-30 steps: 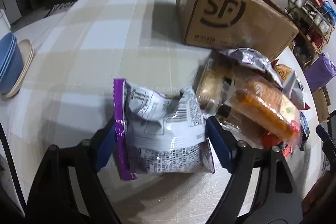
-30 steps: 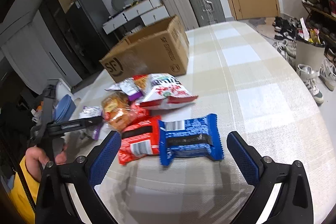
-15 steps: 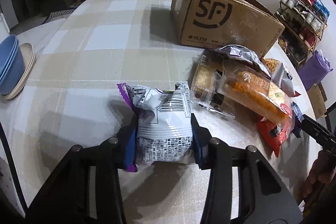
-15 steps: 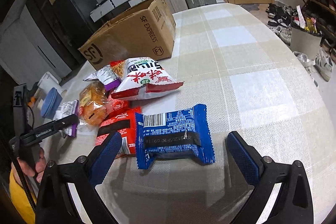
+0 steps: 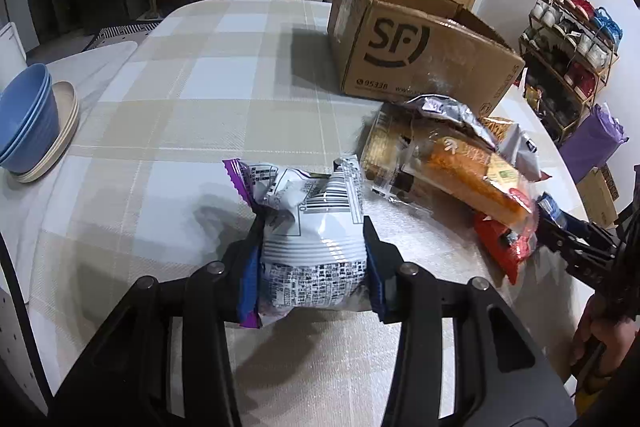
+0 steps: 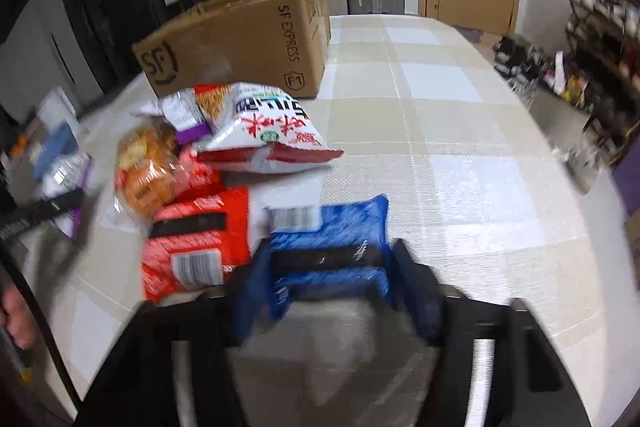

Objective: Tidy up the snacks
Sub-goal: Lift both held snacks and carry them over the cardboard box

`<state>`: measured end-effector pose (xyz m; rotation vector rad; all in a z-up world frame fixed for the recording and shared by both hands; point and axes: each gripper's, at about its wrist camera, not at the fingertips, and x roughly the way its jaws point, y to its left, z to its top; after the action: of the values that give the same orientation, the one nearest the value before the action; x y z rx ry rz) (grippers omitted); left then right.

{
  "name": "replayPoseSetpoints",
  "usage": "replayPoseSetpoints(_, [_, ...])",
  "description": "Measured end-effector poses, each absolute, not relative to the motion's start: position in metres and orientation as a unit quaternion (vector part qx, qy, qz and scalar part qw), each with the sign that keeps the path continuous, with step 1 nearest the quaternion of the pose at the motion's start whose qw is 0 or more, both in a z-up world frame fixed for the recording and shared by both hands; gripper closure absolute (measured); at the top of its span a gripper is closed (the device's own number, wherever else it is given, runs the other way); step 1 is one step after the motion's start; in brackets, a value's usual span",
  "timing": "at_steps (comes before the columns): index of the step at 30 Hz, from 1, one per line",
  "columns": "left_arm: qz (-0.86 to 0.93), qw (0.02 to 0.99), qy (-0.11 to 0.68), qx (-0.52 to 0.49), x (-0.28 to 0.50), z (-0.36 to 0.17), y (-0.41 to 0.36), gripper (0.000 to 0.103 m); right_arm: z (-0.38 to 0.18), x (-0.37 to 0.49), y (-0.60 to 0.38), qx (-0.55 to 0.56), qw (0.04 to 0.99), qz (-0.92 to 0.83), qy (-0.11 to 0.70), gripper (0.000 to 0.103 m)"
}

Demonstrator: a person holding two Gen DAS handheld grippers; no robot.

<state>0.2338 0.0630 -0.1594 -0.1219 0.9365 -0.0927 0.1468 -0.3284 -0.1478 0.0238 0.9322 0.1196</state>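
Both tools newly clamped: left tool (image 5: 312, 267) on purple-edged packet (image 5: 312, 227), right tool (image 6: 332, 283) on blue packet (image 6: 332, 247).

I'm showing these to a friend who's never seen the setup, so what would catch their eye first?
Probably the two grabs: the left tool squeezes a white and purple snack bag in the foreground, and the right tool closes on a blue packet. Behind the snack pile stands the open SF cardboard box.

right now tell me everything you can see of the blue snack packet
The blue snack packet is a glossy plastic wrapper with crimped ends, a white barcode label near its far edge and a dark band across the middle. It lies flat on the checked tablecloth, gripped between the right tongs, beside the red packet.
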Motion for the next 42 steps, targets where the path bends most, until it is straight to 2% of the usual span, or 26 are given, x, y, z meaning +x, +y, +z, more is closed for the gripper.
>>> replayPoseSetpoints(5, [-0.049,0.895,0.438,-0.063,0.220,-0.147,0.063,0.063,-0.148,0.143,-0.335,0.033,0.891,0.070,0.447,0.057])
replayPoseSetpoints(11, [-0.053,0.904,0.419,-0.060,0.202,-0.126,0.064,0.063,-0.139,0.126,-0.350,0.105,0.891,0.100,0.429,0.057])
replayPoseSetpoints(18, [-0.075,0.911,0.400,-0.063,0.177,-0.104,0.053,0.063,-0.098,0.095,-0.356,0.159,0.904,0.144,0.370,0.057])
replayPoseSetpoints(32, [-0.132,0.921,0.365,-0.035,0.123,-0.065,0.002,0.063,-0.028,0.048,-0.315,0.193,0.893,0.267,0.307,0.057])
replayPoseSetpoints(42, [-0.143,0.921,0.362,-0.028,0.108,-0.057,-0.007,0.063,-0.026,0.038,-0.311,0.192,0.890,0.282,0.302,0.057])
